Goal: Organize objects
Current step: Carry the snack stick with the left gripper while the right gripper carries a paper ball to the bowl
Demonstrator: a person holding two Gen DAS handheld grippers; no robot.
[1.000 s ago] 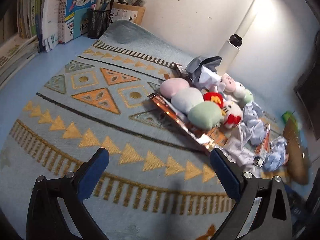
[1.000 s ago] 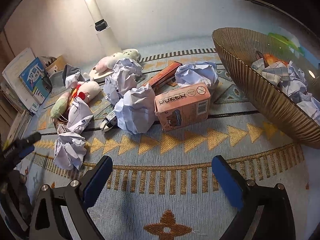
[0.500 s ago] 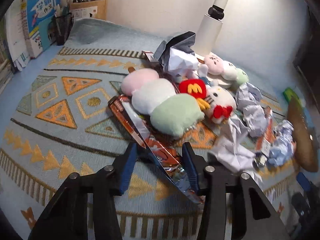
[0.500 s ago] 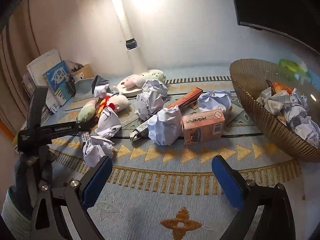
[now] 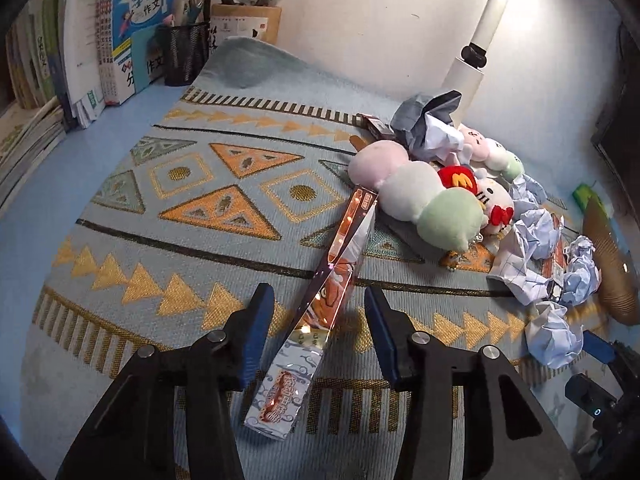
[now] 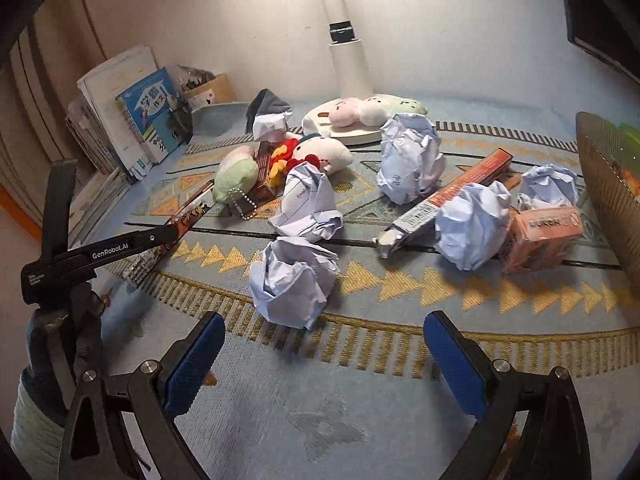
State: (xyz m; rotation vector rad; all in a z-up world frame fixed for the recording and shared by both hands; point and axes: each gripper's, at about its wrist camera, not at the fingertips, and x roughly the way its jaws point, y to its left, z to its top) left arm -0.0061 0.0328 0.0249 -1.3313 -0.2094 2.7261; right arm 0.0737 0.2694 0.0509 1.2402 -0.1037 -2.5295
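The left gripper (image 5: 318, 312) has closed in from wide around the long foil box (image 5: 320, 292); the jaws have just eased slightly, pads not touching. The box lies pointing to 1 o'clock, toward the plush toys (image 5: 416, 200). The right gripper (image 6: 320, 348) stands apart, empty, now nearer the crumpled paper ball (image 6: 294, 280) at 12 o'clock. Pickup appears imminent.

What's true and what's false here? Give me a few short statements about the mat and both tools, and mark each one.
1. The right tool holds a paper ball. False: it is open and empty, and the nearest paper ball lies on the mat ahead of it.
2. The pink card box lies right beside a crumpled paper ball. True.
3. The left tool is clamped on the long shiny box. False: the box is between its pads with a gap on each side, and the jaws have just been opening slightly.
4. Books stand upright at the far left. True.
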